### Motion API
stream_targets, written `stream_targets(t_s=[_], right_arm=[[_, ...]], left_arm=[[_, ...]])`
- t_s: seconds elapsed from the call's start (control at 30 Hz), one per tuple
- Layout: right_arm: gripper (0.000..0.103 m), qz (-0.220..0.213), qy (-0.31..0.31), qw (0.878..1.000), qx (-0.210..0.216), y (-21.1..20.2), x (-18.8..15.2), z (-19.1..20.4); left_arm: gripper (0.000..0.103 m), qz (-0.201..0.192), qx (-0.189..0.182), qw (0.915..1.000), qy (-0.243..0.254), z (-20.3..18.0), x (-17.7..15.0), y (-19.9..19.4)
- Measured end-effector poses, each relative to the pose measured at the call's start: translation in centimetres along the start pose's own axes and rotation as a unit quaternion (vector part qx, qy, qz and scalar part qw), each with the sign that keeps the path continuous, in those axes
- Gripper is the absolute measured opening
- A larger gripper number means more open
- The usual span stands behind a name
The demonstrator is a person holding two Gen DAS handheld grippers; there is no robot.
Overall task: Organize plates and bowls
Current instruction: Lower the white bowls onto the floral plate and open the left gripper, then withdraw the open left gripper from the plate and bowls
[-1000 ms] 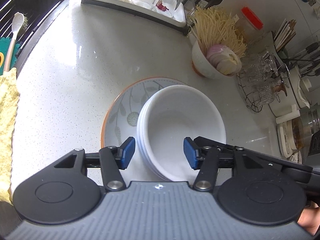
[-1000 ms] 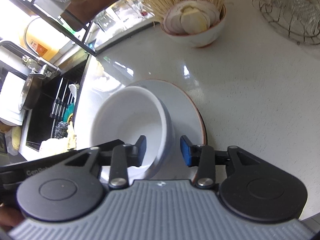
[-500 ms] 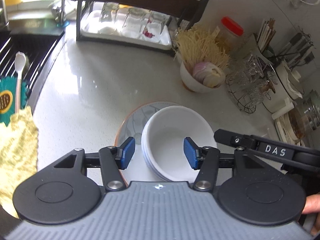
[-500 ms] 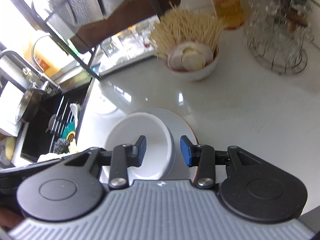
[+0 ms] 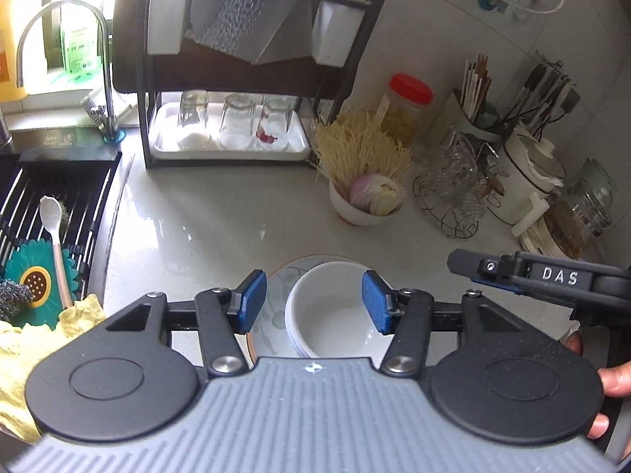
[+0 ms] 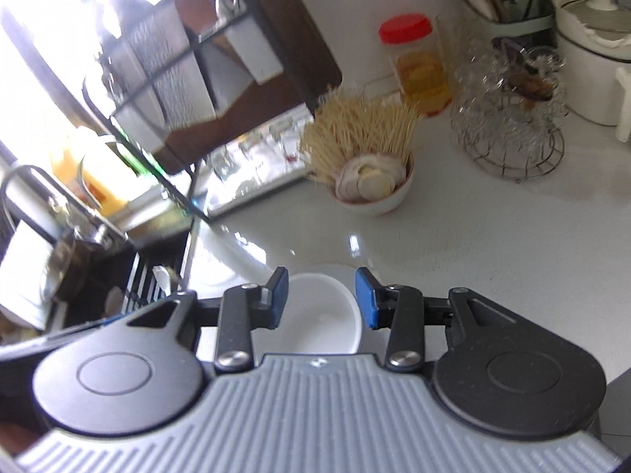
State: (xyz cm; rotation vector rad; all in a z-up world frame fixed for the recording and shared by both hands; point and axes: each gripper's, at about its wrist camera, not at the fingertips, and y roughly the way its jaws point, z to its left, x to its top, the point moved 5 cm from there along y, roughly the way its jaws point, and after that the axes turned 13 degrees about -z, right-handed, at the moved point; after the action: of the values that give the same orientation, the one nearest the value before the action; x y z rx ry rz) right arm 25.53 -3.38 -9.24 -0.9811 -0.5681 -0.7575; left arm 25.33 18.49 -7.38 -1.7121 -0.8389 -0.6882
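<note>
While stacked white bowls (image 5: 331, 315) sit on a leaf-patterned plate (image 5: 272, 311) w/ an orange rim, on the white counter (image 5: 221, 220), both grippers hang above them. Left gripper (image 5: 313, 301): jaws apart, nothing between the blue pads. Right gripper (image 6: 321, 297): jaws apart too, narrower gap, empty. Behind the plate, a bowl of sliced onion and noodles (image 5: 366, 197); further back, a dish rack (image 5: 236, 79) w/ upturned glasses (image 5: 232, 122). Sink (image 5: 51, 205) at left.
</note>
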Motion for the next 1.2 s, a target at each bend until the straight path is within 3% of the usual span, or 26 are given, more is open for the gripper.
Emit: stream_targets(t_s=[0.57, 1.2], right_arm=[[0.041, -0.064, -0.062, 0.994, 0.058, -9.5, 2.9, -0.2], [0.041, -0.069, -0.102, 0.986, 0.111, -14.2, 1.1, -0.7]], left_arm=[[0.06, -0.051, 0.009, 0.9986, 0.008, -6.3, -0.8, -6.9], [0.06, -0.086, 0.048, 0.9949, -0.023, -9.7, -4.1, -12.8]])
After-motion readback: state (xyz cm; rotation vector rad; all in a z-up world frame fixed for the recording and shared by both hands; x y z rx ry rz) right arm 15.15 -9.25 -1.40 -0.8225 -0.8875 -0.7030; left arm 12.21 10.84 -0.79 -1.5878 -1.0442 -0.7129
